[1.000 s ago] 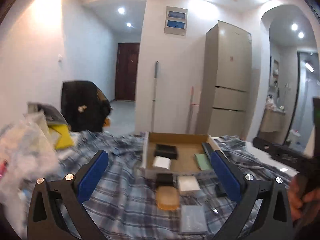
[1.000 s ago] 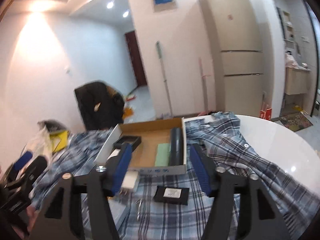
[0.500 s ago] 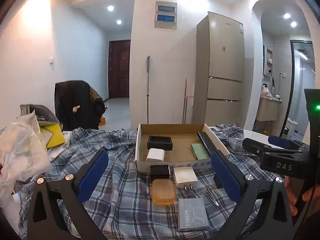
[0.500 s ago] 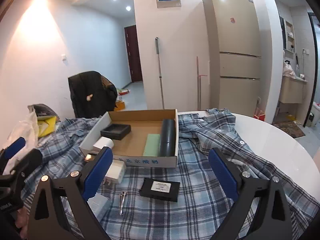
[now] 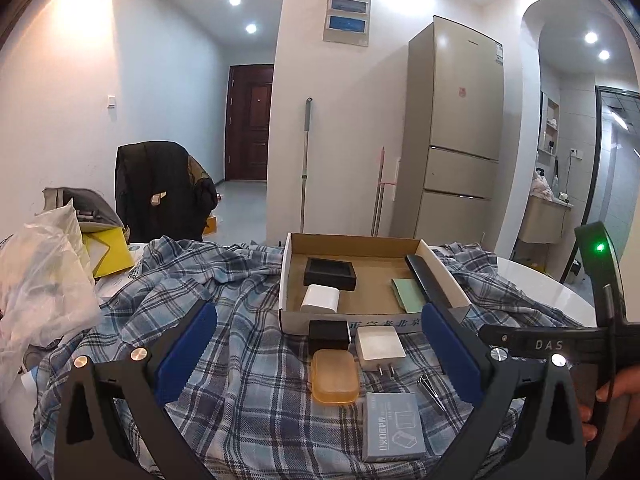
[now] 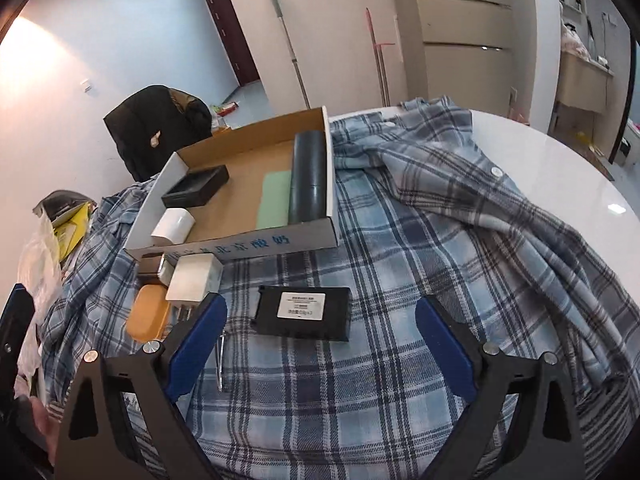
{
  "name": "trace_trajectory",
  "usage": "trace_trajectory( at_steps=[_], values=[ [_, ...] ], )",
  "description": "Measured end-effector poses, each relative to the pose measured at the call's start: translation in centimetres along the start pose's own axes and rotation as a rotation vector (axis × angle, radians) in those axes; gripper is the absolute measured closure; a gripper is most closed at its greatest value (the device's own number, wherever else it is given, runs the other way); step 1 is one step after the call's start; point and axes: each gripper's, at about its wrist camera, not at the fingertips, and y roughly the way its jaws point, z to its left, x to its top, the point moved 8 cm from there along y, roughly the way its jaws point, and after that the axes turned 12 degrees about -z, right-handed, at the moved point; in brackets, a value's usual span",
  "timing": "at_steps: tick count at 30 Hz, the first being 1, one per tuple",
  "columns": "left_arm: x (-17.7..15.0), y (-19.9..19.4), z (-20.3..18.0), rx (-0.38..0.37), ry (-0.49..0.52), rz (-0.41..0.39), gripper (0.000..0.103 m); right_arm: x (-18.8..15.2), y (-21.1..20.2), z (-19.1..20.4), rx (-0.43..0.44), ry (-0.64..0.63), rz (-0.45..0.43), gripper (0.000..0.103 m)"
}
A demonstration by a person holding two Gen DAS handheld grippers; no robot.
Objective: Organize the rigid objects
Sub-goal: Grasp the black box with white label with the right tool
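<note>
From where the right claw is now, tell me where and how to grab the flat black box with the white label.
Grip the black box across its two short ends, coming down from above. It lies flat, label up, on the plaid cloth, its long side running across between the open right claw fingers, so they likely only need to lower and close.

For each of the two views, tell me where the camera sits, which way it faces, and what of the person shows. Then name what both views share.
Left wrist: sits on the left gripper, faces level across the table to the cardboard box, fridge behind; open jaws, right-hand fingers at the edge.
Right wrist: sits on the right gripper, tilts down at the black labelled box; open jaws.
Shared: cardboard box, white charger, orange soap case.
</note>
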Motion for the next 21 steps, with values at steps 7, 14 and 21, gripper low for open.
trace_trajectory(
  at_steps=[7, 14, 21],
  values=[
    [-0.5, 3.6, -0.7, -0.019, 0.005, 0.141, 0.0, 0.0, 1.9, 1.1, -0.033, -0.014, 0.13, 0.008],
    [-1.4, 5.0, 0.3, 0.009, 0.046, 0.08, 0.0, -1.1, 4.5, 1.1, -0.09, -0.024, 0.183, 0.016],
    [-2.0, 5.6, 0.7, -0.003, 0.03, 0.116, 0.0, -1.6, 5.9, 1.1, -0.082, -0.017, 0.209, 0.016]
  ],
)
